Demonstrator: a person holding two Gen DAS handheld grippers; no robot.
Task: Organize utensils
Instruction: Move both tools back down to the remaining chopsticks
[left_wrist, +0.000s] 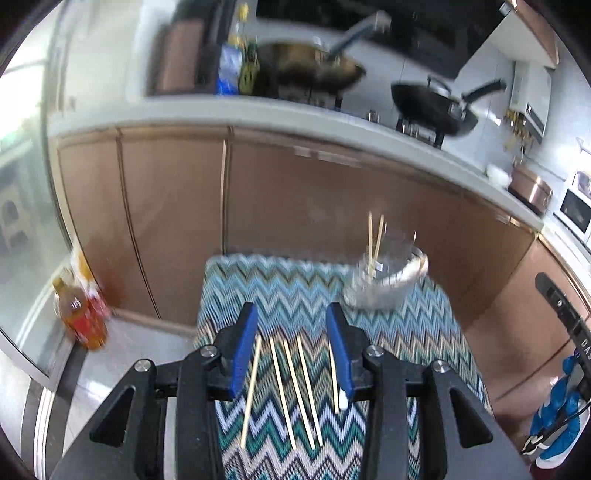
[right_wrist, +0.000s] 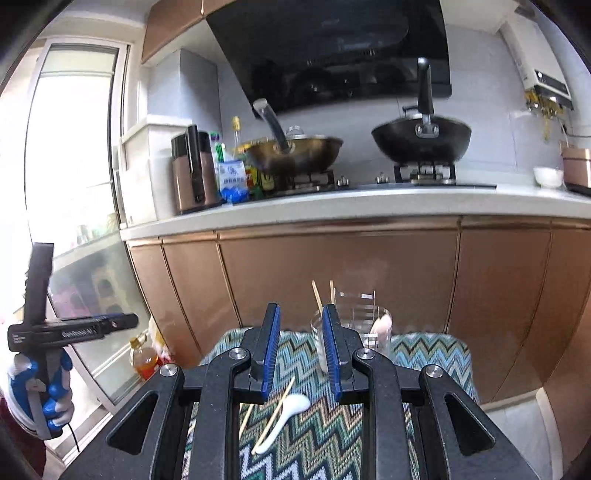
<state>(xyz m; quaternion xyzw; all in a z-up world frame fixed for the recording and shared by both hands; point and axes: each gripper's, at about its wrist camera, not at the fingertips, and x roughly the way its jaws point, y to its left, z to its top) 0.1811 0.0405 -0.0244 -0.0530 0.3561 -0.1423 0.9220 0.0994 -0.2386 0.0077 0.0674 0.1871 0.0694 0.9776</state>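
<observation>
Two chopsticks stand in the glass ahead-right of my empty, half-open left gripper; several more and a spoon lie below. My right gripper is empty, narrowly open.

Bright daylight, heavy fisheye bend.
Window at left blows out white; left wrist view smears with motion blur across woks and glass; right wrist view sharper, corners vignette black.
</observation>
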